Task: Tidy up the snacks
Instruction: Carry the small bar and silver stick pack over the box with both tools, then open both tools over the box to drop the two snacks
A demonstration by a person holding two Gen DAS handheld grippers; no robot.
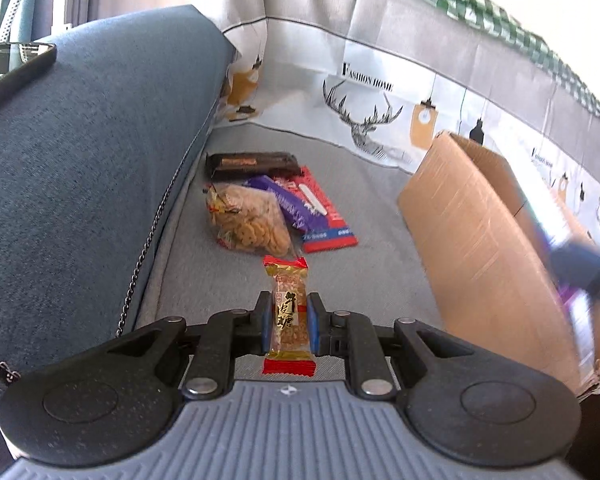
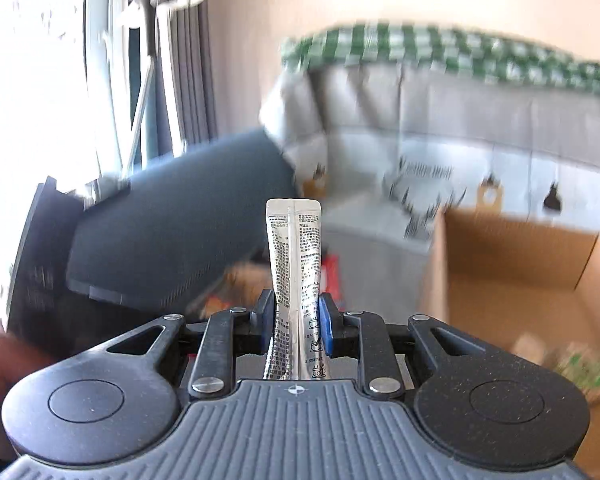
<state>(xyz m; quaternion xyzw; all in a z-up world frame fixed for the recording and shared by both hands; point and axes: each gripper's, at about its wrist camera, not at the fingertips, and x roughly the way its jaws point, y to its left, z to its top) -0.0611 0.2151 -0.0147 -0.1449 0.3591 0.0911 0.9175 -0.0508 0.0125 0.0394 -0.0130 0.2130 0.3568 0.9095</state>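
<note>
My left tool clamps a candy, its tip toward twelve o'clock; my right tool grips a sachet, box at two.

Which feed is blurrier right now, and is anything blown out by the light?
Right wrist view: background smeared by motion, window side blown out white, yet the silver sachet stays sharp. Left wrist view: mostly crisp, candy bar readable; only the cardboard box edge at right blurs.

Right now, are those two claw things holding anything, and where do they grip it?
Yes. The left gripper pinches a wrapped candy bar around its middle. The right gripper clamps a silver sachet on its lower half.
</note>
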